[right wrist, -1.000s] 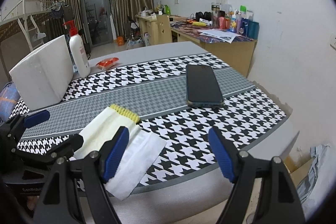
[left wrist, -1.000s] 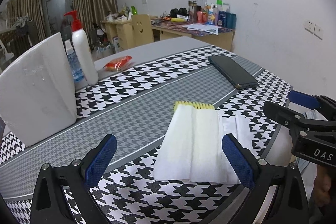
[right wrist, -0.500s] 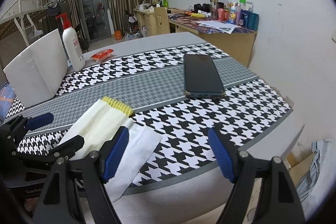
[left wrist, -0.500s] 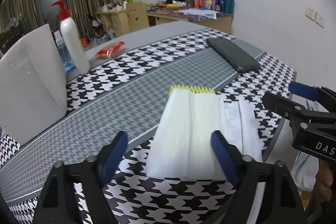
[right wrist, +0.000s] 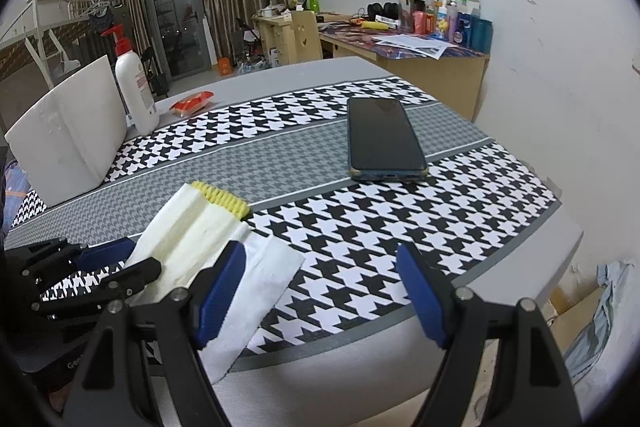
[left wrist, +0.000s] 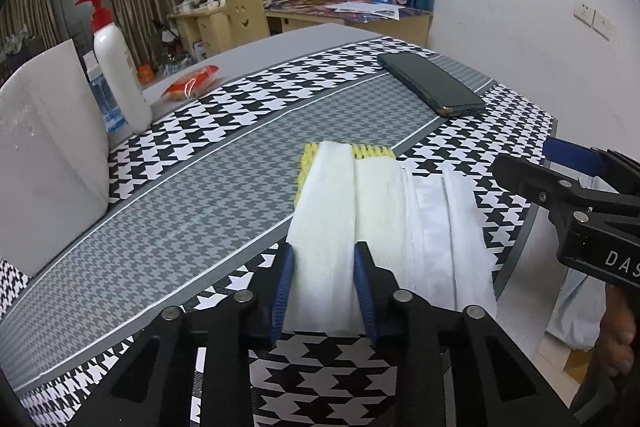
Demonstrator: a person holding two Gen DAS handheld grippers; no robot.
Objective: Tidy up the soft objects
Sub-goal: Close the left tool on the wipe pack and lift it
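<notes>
Left gripper [left wrist: 322,287]: jaws closing around the near fold of the white cloth [left wrist: 372,211], beside the phone [left wrist: 430,83] on the worktop. Cloth looks light, limp; pinch a folded edge. Right gripper [right wrist: 320,291]: jaws wide, empty.

Left hand-held gripper [left wrist: 323,287] closing on a white folded cloth [left wrist: 332,227]
Its blue pads [left wrist: 362,287] flank the cloth's raised fold on the houndstooth table [left wrist: 200,195].

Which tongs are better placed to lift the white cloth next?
Left. The left tongs are closing with the white cloth already between them; the right tongs stand open beside it.
</notes>
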